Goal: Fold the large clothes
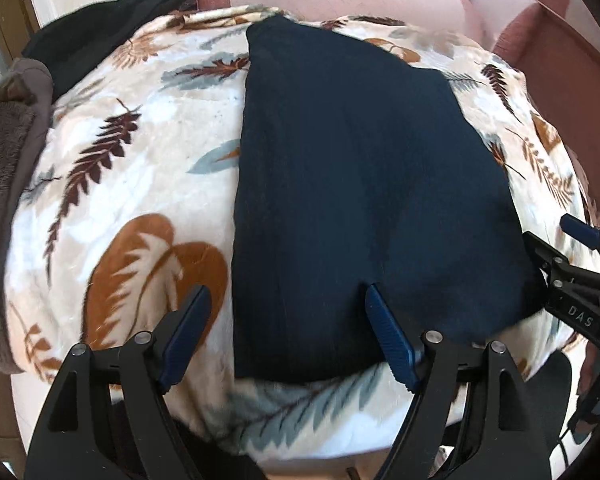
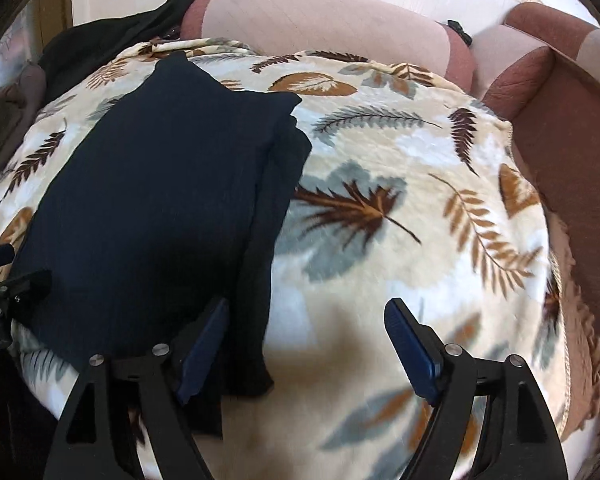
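Leaf-print blanket [image 1: 140, 160]: one folded navy garment [image 1: 360, 180], two pink cushions [image 2: 324, 12].

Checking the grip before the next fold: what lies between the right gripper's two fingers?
Only bare leaf-print blanket; the right wrist view shows the right gripper open beside the dark garment.

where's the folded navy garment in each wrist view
Left wrist: the folded navy garment fills the centre, running from the top down between the left gripper's fingers.
Right wrist: it lies left of centre, its near edge by the right gripper's left finger.
Shared landmark: the leaf-print blanket beneath it.
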The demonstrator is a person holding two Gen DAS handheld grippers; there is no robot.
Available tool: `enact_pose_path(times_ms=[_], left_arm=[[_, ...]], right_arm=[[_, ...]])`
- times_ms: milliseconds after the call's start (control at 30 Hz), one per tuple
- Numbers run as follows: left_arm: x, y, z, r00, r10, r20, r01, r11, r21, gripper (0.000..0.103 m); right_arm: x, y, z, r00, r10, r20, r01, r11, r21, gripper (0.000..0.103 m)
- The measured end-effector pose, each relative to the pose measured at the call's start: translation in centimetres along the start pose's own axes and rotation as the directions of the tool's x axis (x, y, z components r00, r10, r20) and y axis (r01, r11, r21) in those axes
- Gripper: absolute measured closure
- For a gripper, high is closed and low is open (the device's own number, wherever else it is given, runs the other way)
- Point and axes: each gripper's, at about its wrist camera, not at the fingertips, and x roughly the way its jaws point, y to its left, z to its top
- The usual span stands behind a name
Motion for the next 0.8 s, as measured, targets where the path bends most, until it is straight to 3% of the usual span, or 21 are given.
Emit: enact_pose_path(times_ms=[133,267,467,800], left_arm=[[-1.3,0.0,-0.5,0.999,0.021,0.038,-0.021,1.0,0.002,0.023],[-2.1,-0.4,-1.7,0.996,0.051,0.079,-0.052,0.999,0.011,0.023],[-2.7,-1.3,-3.4,0.993,0.072,0.094,-0.074,0.997,0.019,0.022],[-4.1,-2.5,-4.0,0.987,0.081,0.14,-0.084,0.996,0.015,0.022]], right_arm=[[-1.8,-0.2,-1.3,0.999,-0.032,0.019,0.033,0.999,-0.008,0.017],[-3.1,-0.1,-2.8,0.999,-0.033,0.016,0.033,0.999,-0.029,0.003],[-5.1,-1.4,-4.4,0.999,0.045,0.029,-0.046,0.998,0.037,0.001],[-7.1,-3.5,-5.2,0.995,0.05,0.083,-0.061,0.988,0.141,0.001]])
